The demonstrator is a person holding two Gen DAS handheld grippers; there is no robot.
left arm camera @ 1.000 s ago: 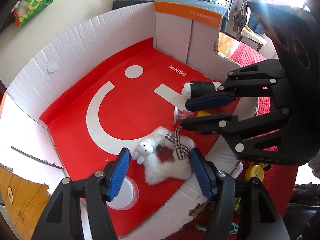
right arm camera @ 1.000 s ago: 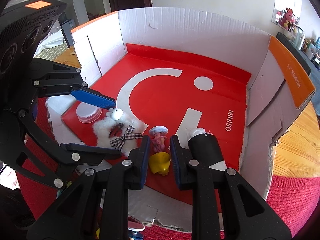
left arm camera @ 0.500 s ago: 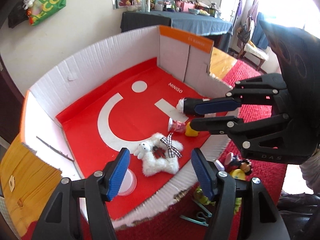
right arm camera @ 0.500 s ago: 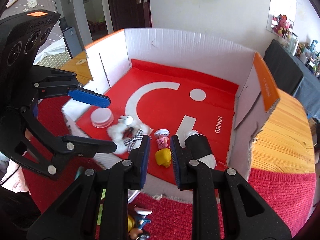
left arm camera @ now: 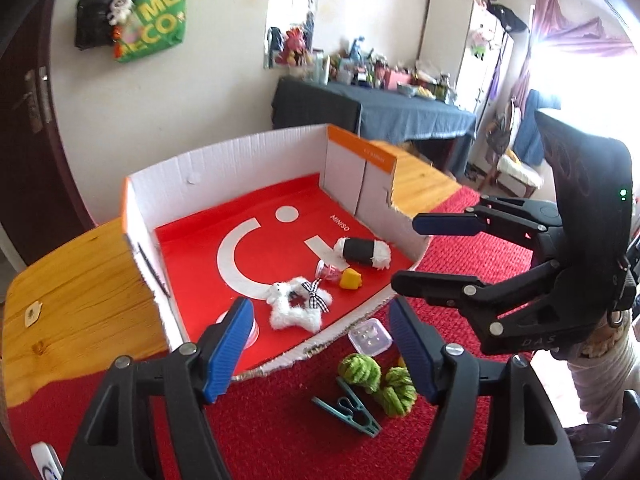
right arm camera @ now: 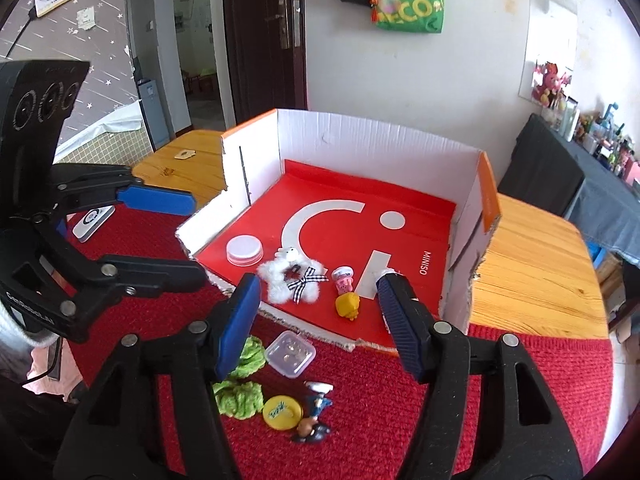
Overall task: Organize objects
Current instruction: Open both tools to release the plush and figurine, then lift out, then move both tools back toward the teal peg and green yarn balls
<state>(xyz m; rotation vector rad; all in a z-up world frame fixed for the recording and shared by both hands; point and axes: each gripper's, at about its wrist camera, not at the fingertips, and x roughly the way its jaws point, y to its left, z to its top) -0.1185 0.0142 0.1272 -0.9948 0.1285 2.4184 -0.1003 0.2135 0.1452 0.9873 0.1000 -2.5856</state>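
Note:
A white cardboard box [left arm camera: 224, 164] with a red floor holds a white fluffy star toy [left arm camera: 298, 308], a pink figurine [left arm camera: 326, 271], a yellow toy [left arm camera: 350, 280], a black-and-white plush roll [left arm camera: 362, 252] and a round white lid [right arm camera: 244, 250]. My left gripper [left arm camera: 320, 352] is open and empty, above the box's torn front edge. My right gripper [right arm camera: 316, 320] is open and empty, also in front of the box. On the red mat lie a clear plastic case [right arm camera: 290, 353], green yarn balls [left arm camera: 378, 382], a teal clip [left arm camera: 348, 410], a yellow disc [right arm camera: 282, 411] and a small figure [right arm camera: 314, 412].
The box stands on a wooden table [right arm camera: 532, 264] partly covered by the red knitted mat [right arm camera: 380, 420]. A white oval device [right arm camera: 92, 220] lies on the mat at the left. A dark-clothed table with clutter [left arm camera: 384, 108] stands behind.
Both grippers have pulled back and up out of the box. The right gripper has opened wide. The toys on the mat have come into view.

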